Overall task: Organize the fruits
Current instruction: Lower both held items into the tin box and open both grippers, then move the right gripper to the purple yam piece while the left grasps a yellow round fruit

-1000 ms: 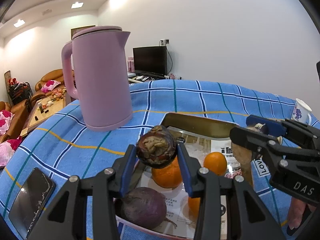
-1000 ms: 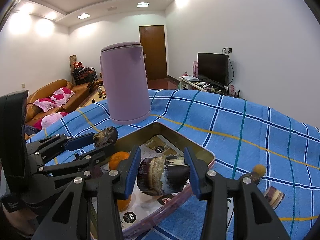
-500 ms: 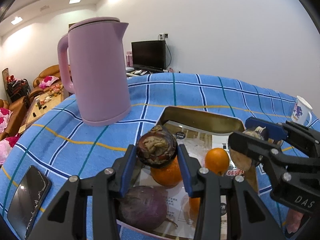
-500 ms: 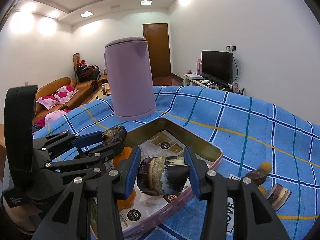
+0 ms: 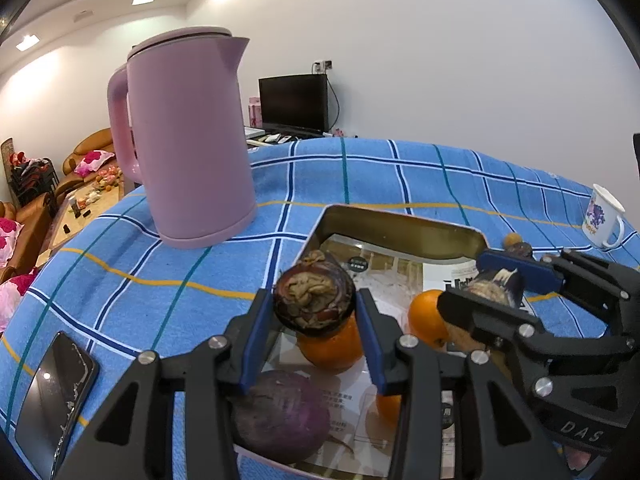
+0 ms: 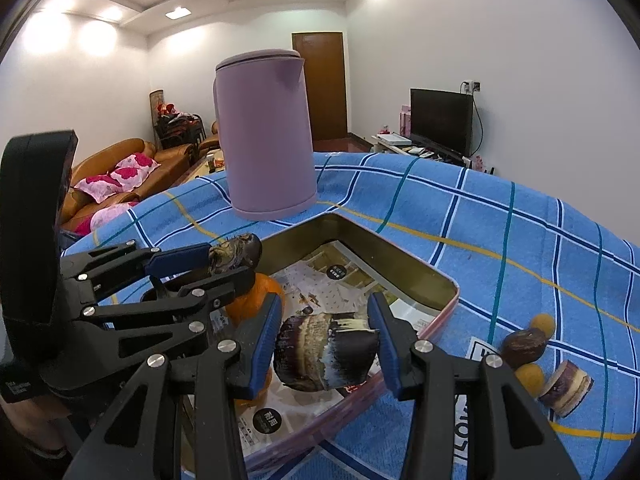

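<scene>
My left gripper is shut on a dark purple mangosteen, held above the near left part of a shallow metal tin. Under it in the tin lie an orange, a second orange and a round purple fruit. My right gripper is shut on a cut purple-and-cream fruit piece over the tin's near right side. The left gripper shows at the left of the right wrist view, and the right gripper at the right of the left wrist view.
A tall pink kettle stands on the blue checked cloth behind the tin. A black phone lies at the near left. A white mug stands far right. Loose fruit pieces and a cut slice lie on the cloth right of the tin.
Both views have shifted slightly, so the kettle now looks a little closer and further right in each. Both grippers keep their fruit over the tin.
</scene>
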A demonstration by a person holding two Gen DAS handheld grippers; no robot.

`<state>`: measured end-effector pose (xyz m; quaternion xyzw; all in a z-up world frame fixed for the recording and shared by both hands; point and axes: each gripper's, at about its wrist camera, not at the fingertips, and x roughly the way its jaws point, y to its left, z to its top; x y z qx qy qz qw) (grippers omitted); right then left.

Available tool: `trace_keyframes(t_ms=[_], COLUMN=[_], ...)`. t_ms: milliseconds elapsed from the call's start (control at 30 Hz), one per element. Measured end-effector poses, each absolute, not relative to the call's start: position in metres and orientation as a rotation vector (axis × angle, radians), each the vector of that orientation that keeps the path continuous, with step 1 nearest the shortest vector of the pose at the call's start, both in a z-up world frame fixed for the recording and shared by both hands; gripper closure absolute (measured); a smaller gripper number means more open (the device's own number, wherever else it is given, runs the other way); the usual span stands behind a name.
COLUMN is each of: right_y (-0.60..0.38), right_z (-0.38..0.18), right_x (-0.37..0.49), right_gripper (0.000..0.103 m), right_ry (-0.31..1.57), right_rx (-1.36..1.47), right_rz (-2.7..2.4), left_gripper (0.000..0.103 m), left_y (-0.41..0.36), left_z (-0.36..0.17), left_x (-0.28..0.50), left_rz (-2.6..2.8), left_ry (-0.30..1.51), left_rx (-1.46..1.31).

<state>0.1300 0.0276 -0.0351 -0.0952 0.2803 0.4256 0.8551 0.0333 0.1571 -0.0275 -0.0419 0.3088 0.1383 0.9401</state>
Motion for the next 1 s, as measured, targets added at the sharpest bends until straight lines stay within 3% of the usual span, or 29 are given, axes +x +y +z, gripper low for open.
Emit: trace_keyframes(t_ms=[233, 333, 400, 467, 533, 733, 833, 1000], right_y=[0.028, 0.027, 0.022, 0.017, 0.012, -0.012, -0.039, -0.092], right_z=[-0.039, -0.039, -0.037, -0.034, -0.032, -0.019, -0.015, -0.024], right_x=[0.133, 0.133, 0.134, 0.136, 0.138, 0.146, 0.160, 0.197], right_gripper=[0.056, 0.050, 0.043, 0.038, 0.038, 0.038, 0.038, 0.038], right_ry=[0.609, 0.607, 0.589, 0.579, 0.571, 0.556, 0.567, 0.632], right_rx=[-0.194, -0.188, -0.173, -0.150, -0.133, -0.145, -0.129, -0.054], right_rz=[0.919, 0.916, 0.899, 0.886, 0.869, 0.748, 0.664, 0.471], left_gripper=[0.058, 0.057, 0.049, 0.031, 0.027, 0.026, 0.018, 0.018], left_y=[0.155, 0.155, 0.155, 0.156, 0.155, 0.138, 0.123, 0.092], left_z=[-0.027, -0.026, -0.026, -0.024, -0.022, -0.014, -0.007, 0.000], left_x=[0.032, 0.031, 0.029, 0.024, 0.021, 0.022, 0.024, 0.033], left_rz=[0.283, 0.287, 0.296, 0.316, 0.322, 0.286, 0.258, 0.192], left_ry=[0.623, 0.617, 0.614, 0.592, 0.578, 0.567, 0.549, 0.547], left_rx=[-0.076, -0.075, -0.082, -0.089, -0.092, -0.083, -0.072, -0.052])
